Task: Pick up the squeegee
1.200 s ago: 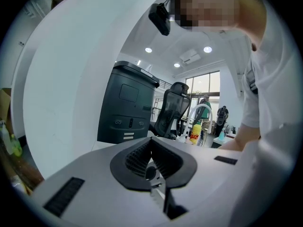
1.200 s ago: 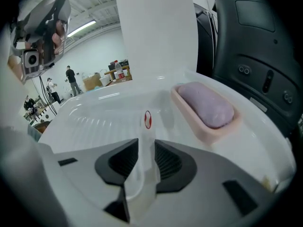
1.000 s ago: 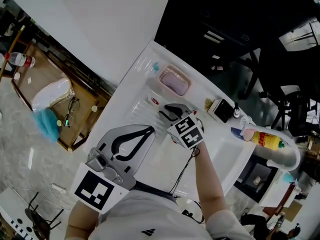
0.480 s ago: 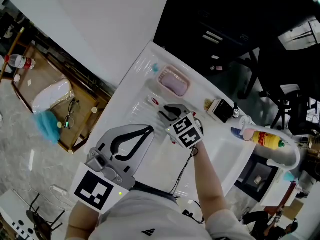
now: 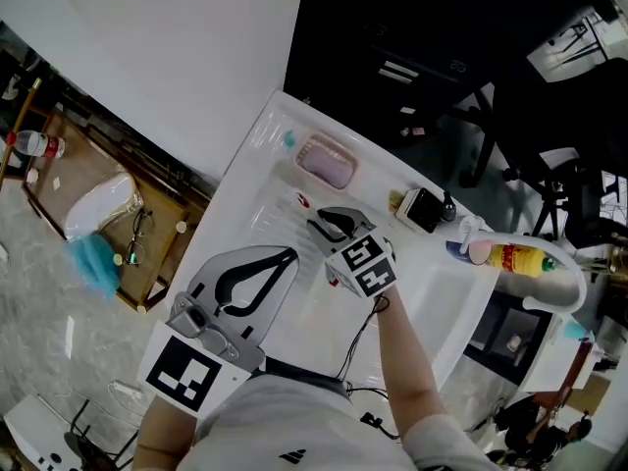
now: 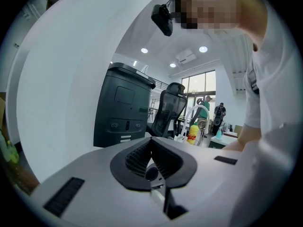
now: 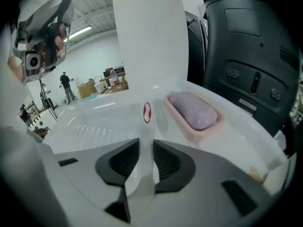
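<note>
The squeegee point(image 7: 146, 143) is a slim white handle with a red-marked tip point(image 7: 147, 112). It runs between the pads of my right gripper point(image 7: 146, 157), which is shut on it, just above the white ribbed drainboard point(image 7: 94, 122). In the head view the right gripper point(image 5: 329, 224) points at the counter's middle, and the squeegee's red tip point(image 5: 303, 201) shows just beyond it. My left gripper point(image 5: 286, 255) hangs nearer the person, left of the right one, with its jaws together and nothing in them. Its tips point(image 6: 151, 140) also meet in the left gripper view.
A pink soap dish with a mauve soap bar point(image 7: 194, 109) lies just right of the squeegee's tip; it is also in the head view point(image 5: 326, 160). A black box point(image 5: 424, 210), a yellow bottle point(image 5: 515, 258) and a white faucet point(image 5: 554, 292) stand by the sink. A dark cabinet point(image 7: 251, 56) rises behind.
The right gripper has risen slightly over the drainboard with the white handle between its jaws. The head view has drifted a little. The left gripper has stayed where it was.
</note>
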Demonstrator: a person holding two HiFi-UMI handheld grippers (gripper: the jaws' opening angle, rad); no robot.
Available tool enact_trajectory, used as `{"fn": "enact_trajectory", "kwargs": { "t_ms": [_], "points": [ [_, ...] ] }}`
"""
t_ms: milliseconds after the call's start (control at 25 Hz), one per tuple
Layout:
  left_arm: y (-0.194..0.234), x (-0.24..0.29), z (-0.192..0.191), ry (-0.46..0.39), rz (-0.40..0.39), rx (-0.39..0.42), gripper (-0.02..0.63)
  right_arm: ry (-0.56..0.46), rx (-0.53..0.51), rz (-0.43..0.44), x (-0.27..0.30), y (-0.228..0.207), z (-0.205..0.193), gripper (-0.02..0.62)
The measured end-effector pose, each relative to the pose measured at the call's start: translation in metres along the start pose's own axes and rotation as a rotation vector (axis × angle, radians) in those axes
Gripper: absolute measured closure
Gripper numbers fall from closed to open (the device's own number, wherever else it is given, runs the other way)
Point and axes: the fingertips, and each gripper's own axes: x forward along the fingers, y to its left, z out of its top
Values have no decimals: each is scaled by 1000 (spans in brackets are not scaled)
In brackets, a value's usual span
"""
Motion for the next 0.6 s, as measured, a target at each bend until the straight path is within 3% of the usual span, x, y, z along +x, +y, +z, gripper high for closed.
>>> {"fn": "enact_trajectory", "kwargs": {
  "t_ms": [600],
  "points": [
    [-21, 14, 21, -1, -170, 53, 594, -215, 155, -142, -68, 1, 41, 491]
  ]
}}
